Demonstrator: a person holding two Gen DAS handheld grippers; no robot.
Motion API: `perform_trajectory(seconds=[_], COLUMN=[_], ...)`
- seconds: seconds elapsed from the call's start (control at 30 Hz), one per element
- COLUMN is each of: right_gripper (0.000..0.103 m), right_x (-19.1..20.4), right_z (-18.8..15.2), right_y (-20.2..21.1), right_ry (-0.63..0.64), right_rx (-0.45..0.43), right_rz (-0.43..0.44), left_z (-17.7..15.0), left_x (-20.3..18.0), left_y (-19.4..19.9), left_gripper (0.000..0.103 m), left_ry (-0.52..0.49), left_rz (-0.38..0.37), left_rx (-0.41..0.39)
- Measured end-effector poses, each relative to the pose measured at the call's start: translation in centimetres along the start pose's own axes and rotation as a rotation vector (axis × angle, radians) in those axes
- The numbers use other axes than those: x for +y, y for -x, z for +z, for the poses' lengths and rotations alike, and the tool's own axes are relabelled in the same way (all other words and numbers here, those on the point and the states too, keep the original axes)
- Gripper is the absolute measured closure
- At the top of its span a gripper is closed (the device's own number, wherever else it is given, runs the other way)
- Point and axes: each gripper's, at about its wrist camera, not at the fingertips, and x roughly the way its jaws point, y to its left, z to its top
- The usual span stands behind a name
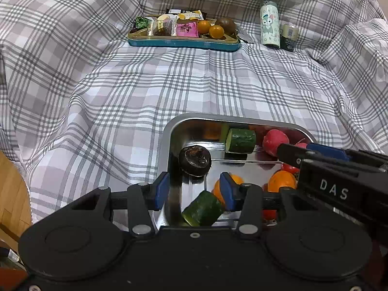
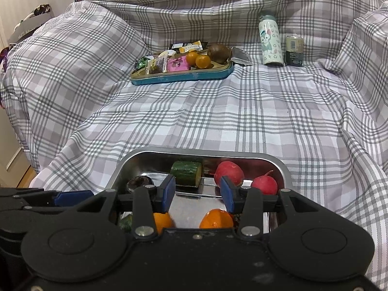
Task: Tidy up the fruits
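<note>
Both sets of tongs hover low over the steel tray (image 2: 135,158) on the plaid bedspread (image 1: 194,84), side by side, aimed forward. The left tongs (image 1: 194,189) are wide open and hold nothing, with a cucumber chunk (image 1: 203,209) right below the gap. The right tongs (image 2: 197,192) are open and empty too, above two oranges (image 2: 215,218). I'd drop straight down on one piece, square the pads (image 1: 163,189) across its round sides, and squeeze gently so it doesn't skid on the metal. Further in sit another cucumber piece (image 2: 186,173), a dark round fruit (image 1: 194,160) and radishes (image 2: 228,172). Way back is the blue tray (image 2: 181,77) with small oranges (image 2: 202,61), snacks and a brown fruit (image 2: 219,53), next to a bottle (image 2: 270,43) and can (image 2: 294,51).
</note>
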Motion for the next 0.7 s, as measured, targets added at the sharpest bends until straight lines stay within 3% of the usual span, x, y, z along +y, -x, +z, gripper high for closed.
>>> perform_trajectory(seconds=[0.3, 0.7], right_gripper=[0.059, 0.059], right_x=[-0.3, -0.8], right_z=[-0.9, -2.7], right_y=[0.7, 2.2], right_ry=[0.002, -0.006], right_rx=[0.010, 0.014], right_rz=[-0.012, -0.041], left_z=[-0.2, -1.3], left_x=[-0.2, -1.7], left_y=[0.4, 1.1], left_gripper=[0.050, 0.050], left_ry=[0.016, -0.035], left_rz=[0.012, 0.020], left_rx=[-0.012, -0.032])
